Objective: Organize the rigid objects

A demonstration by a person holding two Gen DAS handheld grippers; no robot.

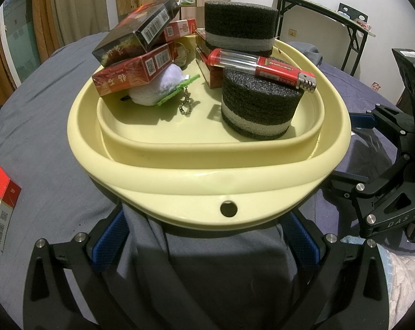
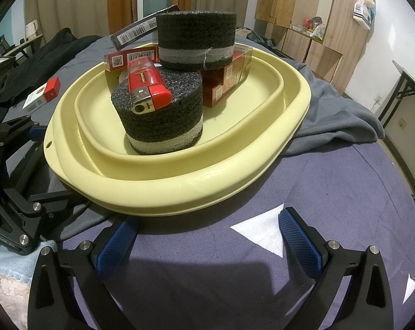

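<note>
Yellow tray on bed, piled with boxes; lighter balanced atop near foam cylinder. Left gripper and right gripper spread, empty. Jostling the tray could dislodge the lighter.

Bedroom interior, artificially lit, surveyed outward from the bed.

The bed carries a purple-blue sheet with a grey cloth crumpled on it. Beyond the bed's far right side, wooden cabinets line a white wall; one open shelf holds clutter, and a bag hangs from a cabinet front. Right of the bed stands a black-framed folding table against a white wall with a socket. Behind the bed's far left, beige and orange curtains hang beside a glass door.
</note>
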